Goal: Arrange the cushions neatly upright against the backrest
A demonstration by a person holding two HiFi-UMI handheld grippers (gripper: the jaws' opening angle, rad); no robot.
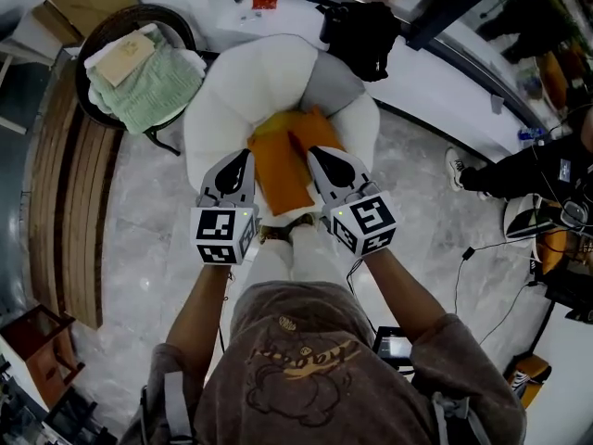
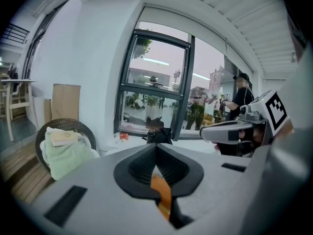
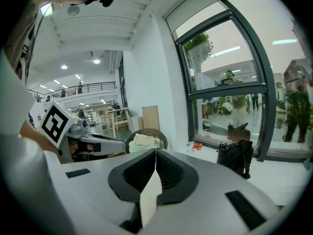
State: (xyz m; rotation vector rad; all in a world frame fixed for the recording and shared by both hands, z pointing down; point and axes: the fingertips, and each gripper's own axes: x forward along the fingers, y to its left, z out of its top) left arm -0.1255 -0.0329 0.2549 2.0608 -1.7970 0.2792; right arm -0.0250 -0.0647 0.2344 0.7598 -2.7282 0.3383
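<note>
**Orange cushions** [image 1: 281, 170]: two, overlapping, lying on the seat of the white armchair [image 1: 218, 109], not upright against its backrest.
**Left claw** [image 1: 237, 161]: clenched, nothing gripped, at the cushions' left edge.
**Right claw** [image 1: 326, 158]: clenched, nothing gripped, at their right edge.
**Wicker chair** [image 1: 176, 19]: holds green towels [image 1: 153, 86], just left of the armchair.
**Black bag** [image 1: 361, 31]: beyond the armchair, by the window.

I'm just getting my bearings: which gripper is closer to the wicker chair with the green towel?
Left. The left gripper is at the cushion edge facing the wicker chair; the right gripper is at its far edge.
</note>
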